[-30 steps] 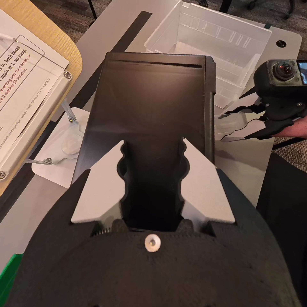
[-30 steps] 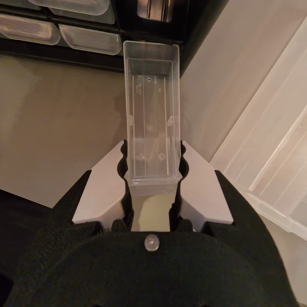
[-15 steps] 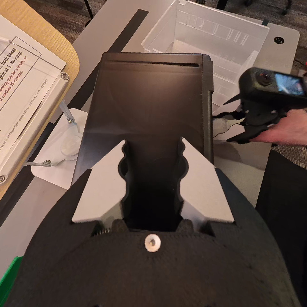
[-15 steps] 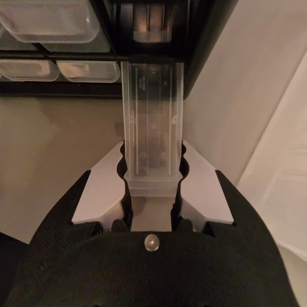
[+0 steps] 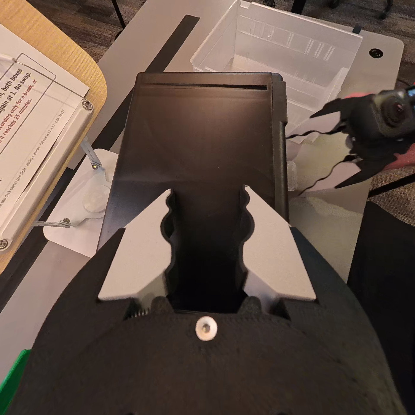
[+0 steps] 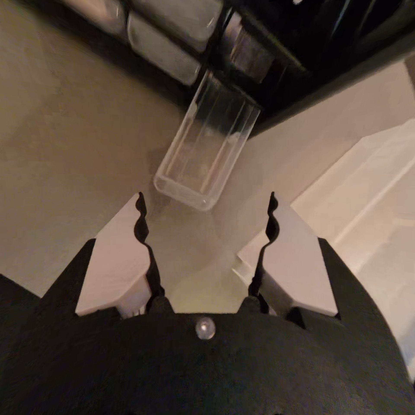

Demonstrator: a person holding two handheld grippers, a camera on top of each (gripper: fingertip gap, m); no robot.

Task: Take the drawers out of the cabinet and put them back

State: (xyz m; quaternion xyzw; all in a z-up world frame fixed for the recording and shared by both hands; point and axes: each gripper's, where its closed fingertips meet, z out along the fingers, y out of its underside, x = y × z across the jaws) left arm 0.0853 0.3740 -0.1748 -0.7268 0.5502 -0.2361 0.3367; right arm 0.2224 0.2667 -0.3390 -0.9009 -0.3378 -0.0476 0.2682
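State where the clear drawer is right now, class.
In the right wrist view, the clear drawer sticks partway out of the black cabinet at its lower right corner, just ahead of the open right tongs, which are not touching it.

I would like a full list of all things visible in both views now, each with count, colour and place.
cabinet: one, black, on the table, under the left hand-held gripper
small drawer: one, clear, partly in the cabinet's slot
closed drawers: several, clear, in the cabinet front
large bin: one, clear, behind the cabinet
sheet in holder: one, white, left
table: grey
left hand-held gripper: black and white, around the cabinet
right hand-held gripper: open, empty
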